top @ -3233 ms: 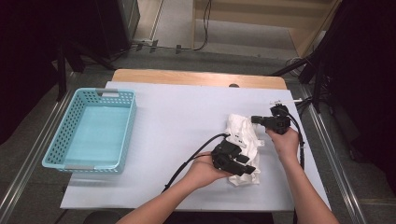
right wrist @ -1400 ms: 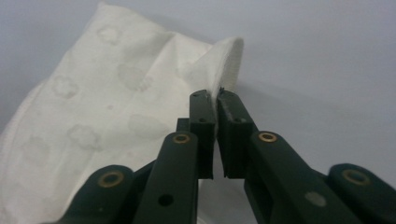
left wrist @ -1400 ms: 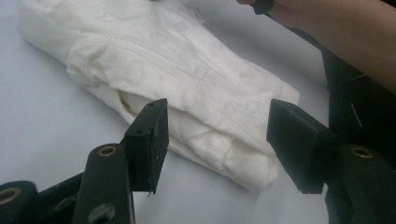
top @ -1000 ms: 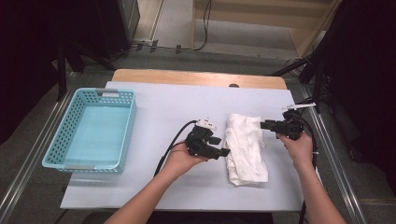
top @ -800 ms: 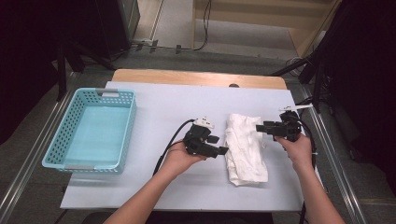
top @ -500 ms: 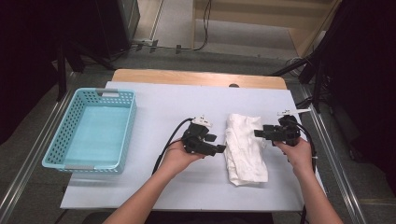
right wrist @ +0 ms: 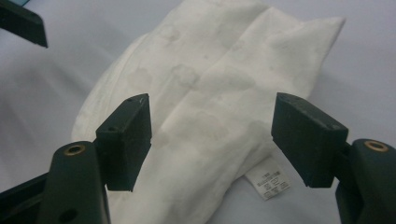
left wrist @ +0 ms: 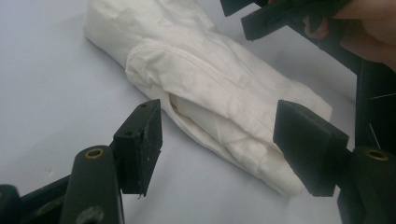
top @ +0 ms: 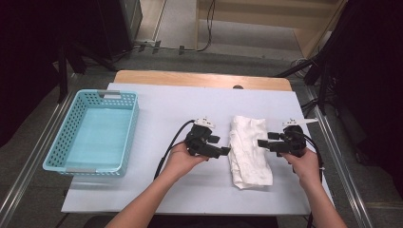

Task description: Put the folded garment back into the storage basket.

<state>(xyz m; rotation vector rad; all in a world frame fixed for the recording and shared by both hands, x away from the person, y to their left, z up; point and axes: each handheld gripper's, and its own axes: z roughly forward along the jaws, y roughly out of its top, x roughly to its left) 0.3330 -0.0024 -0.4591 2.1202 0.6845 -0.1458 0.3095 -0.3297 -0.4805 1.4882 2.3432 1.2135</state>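
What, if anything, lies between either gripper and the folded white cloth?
Nothing visible. The left gripper and right gripper flank the white cloth, both open, with bare table around it.

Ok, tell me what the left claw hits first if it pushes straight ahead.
Most likely the folded white cloth: the left claw is open and aimed at its near edge, apparently just short of touching.

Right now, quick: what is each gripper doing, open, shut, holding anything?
Left gripper: open, jaws just widened, holding nothing, beside the folded white cloth.
Right gripper: open, jaws just widened, holding nothing, at the cloth's other side.
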